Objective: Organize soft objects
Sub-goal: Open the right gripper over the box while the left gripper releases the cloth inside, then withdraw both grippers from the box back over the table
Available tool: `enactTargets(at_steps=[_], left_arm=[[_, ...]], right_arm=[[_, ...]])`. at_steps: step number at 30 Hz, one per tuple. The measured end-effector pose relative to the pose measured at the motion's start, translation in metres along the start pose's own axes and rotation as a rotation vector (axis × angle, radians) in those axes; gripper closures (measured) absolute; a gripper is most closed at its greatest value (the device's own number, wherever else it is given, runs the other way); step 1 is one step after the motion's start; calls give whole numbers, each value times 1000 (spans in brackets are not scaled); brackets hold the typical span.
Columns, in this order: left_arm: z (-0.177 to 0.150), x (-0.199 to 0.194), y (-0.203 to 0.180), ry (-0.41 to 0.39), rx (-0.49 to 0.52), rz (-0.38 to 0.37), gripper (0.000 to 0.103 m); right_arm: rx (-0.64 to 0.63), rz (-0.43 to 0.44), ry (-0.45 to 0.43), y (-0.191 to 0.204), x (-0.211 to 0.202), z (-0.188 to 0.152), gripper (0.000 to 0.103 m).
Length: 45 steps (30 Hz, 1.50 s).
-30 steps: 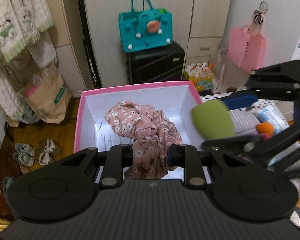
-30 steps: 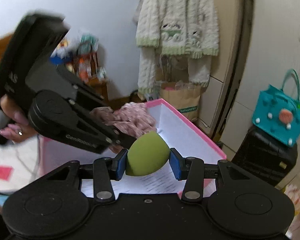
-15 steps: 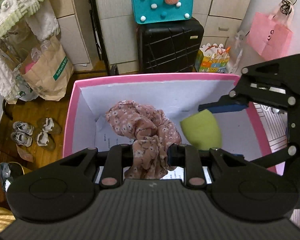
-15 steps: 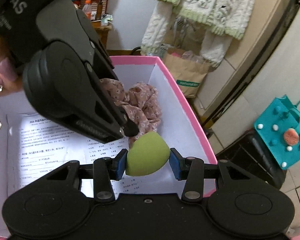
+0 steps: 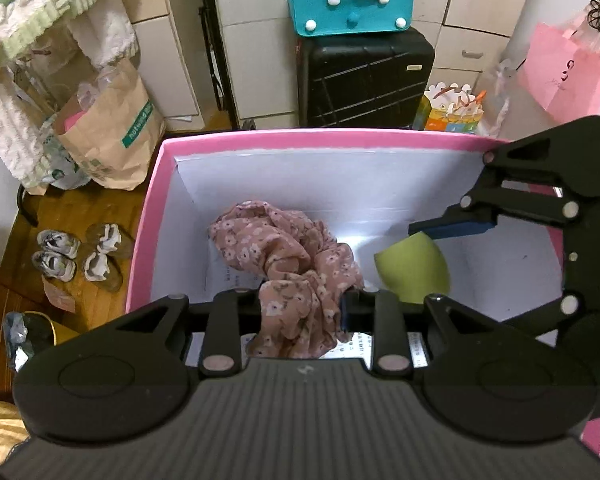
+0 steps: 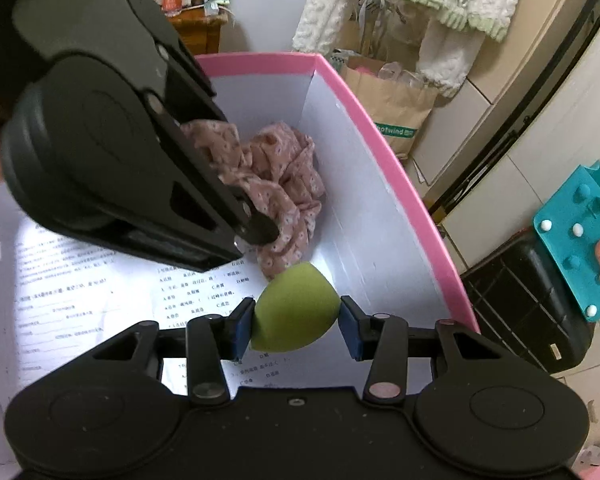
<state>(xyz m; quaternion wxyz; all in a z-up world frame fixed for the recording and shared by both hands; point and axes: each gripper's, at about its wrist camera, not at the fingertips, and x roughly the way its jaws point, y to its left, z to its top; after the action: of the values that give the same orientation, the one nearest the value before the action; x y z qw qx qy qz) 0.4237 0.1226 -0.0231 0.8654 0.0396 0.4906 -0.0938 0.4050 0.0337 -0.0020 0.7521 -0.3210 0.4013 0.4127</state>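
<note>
Black tool (image 6: 296,326), blue pads (image 6: 242,330), silver screws

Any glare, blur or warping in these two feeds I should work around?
Left wrist: a blown-out white patch on the box floor beside the scarf; fisheye curves the pink rim; cloth and sponge look sharp. Right wrist: the printed sheet is overexposed and smeared at left, the left gripper looms dark and soft, and the sponge is crisp.

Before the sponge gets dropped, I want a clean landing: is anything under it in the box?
Only a printed paper lining the pink box floor lies below the green sponge; the floral scarf lies farther in.
</note>
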Motion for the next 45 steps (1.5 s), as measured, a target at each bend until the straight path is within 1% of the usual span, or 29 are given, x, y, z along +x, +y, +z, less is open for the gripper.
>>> enactTargets(at_steps=[3,4,5,7,8,9,11,13,14,15,18,20,23,29,33,35,37,40,45], left_arm=[[-1,0,2,-2,-13,-14,71],[-1,0,1,-3,-11,-15,67],[-1,0,1,-2,-9,-18,59],[-2,-3,-3,-5,3,-21,50],[-2,-6,-5,-12,10,-14,48],[-3,-9,-6,-21,18,-6,47],[-4,-18,-8,-40,23,6,47],[-7,-30,-7,-66,14,4,46],[-10,-36,-7,-82,10,8,38],[-12,-44,-6,-103,8,25,35],[-21,-69,-8,-181,35,91,34],[-26,-82,-9,-208,37,111,34],[-36,-103,-6,-229,16,78,34],[-60,-146,-13,-256,19,31,34],[-79,-174,-23,-243,28,-44,33],[-88,-188,-29,-245,35,-68,32],[-97,-200,-37,-253,46,-78,31],[-111,-218,-54,-272,91,-86,31],[-131,-238,-85,-285,168,-152,26]], right_arm=[[7,-1,3,0,3,0,53],[12,-1,2,0,5,0,52],[22,8,-5,-1,5,1,50],[34,11,-8,-2,5,2,49],[29,3,-7,0,4,1,47],[24,-5,-10,1,3,0,45],[23,-24,-23,4,-2,-3,33],[43,-53,-51,5,-13,-6,27],[60,-63,-74,5,-22,-9,27],[82,-63,-96,3,-32,-13,27],[184,-36,-157,-2,-63,-24,27],[254,-15,-197,-4,-84,-32,27],[344,9,-245,-6,-115,-49,26],[468,41,-282,8,-162,-79,26],[497,23,-309,26,-190,-101,26],[508,7,-316,34,-204,-115,26],[524,-1,-319,40,-216,-129,26],[551,-9,-317,47,-229,-149,26],[575,-29,-307,62,-245,-178,26]])
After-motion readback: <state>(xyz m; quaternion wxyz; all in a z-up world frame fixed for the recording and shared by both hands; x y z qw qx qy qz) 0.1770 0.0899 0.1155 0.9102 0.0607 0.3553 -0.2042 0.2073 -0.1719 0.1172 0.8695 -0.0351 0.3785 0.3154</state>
